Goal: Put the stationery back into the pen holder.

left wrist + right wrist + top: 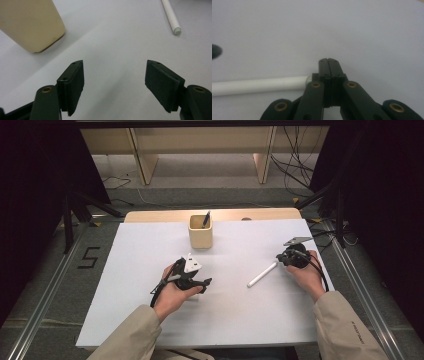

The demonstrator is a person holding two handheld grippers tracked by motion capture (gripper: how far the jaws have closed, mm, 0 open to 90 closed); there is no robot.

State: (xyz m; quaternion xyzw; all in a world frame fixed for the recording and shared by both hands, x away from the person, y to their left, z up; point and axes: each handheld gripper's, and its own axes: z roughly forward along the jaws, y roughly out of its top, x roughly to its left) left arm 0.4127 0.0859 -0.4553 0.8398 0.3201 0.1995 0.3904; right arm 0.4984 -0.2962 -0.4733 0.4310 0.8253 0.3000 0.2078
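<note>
A white marker [261, 274] lies slanted on the white sheet, right of centre. My right gripper [282, 259] sits at the marker's upper right end. In the right gripper view its jaws [329, 61] are pressed together with nothing between them, and the marker [257, 85] lies beside them on the left, its tip against the jaw's side. My left gripper [202, 285] rests left of centre, pointing right. Its jaws [115, 67] stand open over bare sheet, with the marker [172, 18] farther off.
A beige square cup [200, 234] holding a dark pen [206, 219] stands at the back centre; it also shows in the left gripper view [30, 22]. The white sheet [150, 320] covers a wooden table [150, 215]. Stand legs and cables lie on the floor around.
</note>
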